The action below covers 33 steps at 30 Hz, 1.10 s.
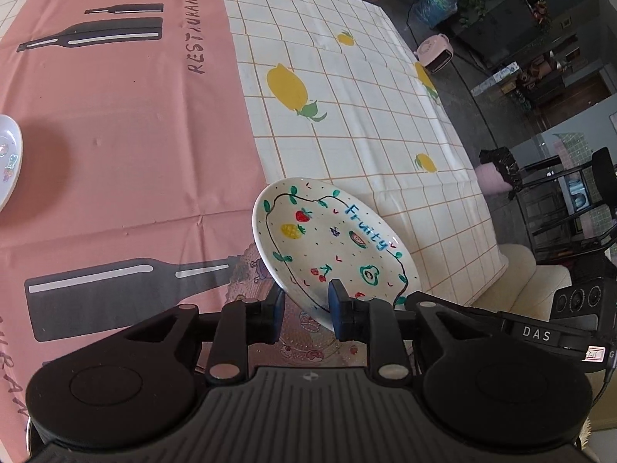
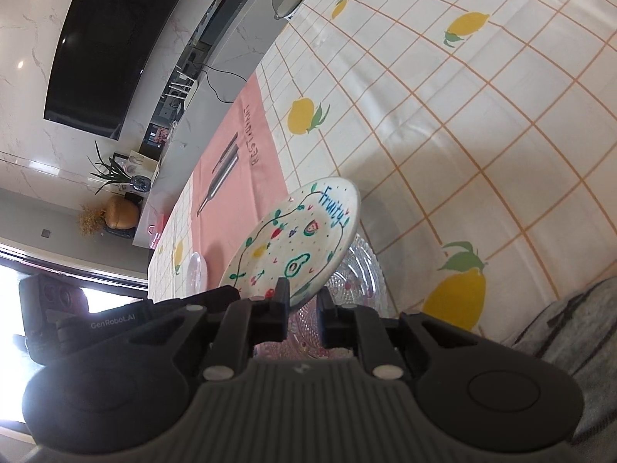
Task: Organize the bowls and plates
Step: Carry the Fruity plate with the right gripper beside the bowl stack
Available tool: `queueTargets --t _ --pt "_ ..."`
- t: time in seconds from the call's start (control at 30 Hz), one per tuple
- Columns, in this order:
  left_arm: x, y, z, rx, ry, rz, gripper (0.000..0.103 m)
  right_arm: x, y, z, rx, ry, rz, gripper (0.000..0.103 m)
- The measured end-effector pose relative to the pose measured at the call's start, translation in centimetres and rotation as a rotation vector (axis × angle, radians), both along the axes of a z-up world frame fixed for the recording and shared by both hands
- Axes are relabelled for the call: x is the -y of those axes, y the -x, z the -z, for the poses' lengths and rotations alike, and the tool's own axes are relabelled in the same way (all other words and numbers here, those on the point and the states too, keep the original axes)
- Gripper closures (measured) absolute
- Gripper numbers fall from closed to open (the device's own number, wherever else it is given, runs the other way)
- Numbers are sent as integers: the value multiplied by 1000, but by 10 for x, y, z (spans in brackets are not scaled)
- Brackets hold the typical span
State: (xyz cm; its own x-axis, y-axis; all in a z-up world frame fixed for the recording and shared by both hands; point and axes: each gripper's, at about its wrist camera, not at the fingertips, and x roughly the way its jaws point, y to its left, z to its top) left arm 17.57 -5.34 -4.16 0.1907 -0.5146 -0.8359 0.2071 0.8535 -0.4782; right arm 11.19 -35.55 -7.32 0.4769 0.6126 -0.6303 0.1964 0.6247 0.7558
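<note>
Pink cloth printed with dark bottles and the word RESTAURANT lies as a runner [image 1: 127, 123] over a white checked tablecloth [image 1: 370, 88] strewn with yellow lemons. Beyond the table edge the room shows a water jug [image 1: 437, 4], dark chairs and, in the right wrist view, a wall-mounted television [image 2: 112, 50] above a long counter. A second small plate [image 1: 7, 158] sits on the runner at the far left.

Both tools meet on one white plate [image 1: 331, 249] painted with fruit and the word "Fruity". The left gripper [image 1: 306, 308] has its jaws a little apart with the plate's near rim between them; the blue pad [image 1: 334, 308] lies against the painted face. The right gripper [image 2: 304, 301] likewise straddles the rim with narrowly parted jaws; whether either still presses firmly cannot be told.

That plate is tilted, its far edge raised, painted face turned up toward the left camera. Under it lies a patterned glass plate [image 2: 358, 277] on the cloth.
</note>
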Motion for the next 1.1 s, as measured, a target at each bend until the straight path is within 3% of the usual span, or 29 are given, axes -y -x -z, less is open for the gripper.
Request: queueTargets --t 0.13,0.33,0.6,0.73,0.87,1.0,1.1 --pt "6 4 5 29 -56 10 73 -4 2 3 -4 12 -16 91" --pt "12 7 10 66 -151 25 74 -5 -5 22 -80 12 -11 93" --pt "4 6 6 86 -169 24 74 -21 -8 23 -103 108 -54 94" --pt "5 14 -6 171 -197 67 74 -32 -5 19 -106 143 -106 96" --pt "3 31 -27 344 -210 71 74 -40 -2 17 -104 147 -151 103" --pt "-10 41 -44 393 -159 2 74 -45 -3 17 -110 197 -157 103" --pt "-25 52 -63 450 -147 -76 74 -50 -2 5 -57 217 -182 103"
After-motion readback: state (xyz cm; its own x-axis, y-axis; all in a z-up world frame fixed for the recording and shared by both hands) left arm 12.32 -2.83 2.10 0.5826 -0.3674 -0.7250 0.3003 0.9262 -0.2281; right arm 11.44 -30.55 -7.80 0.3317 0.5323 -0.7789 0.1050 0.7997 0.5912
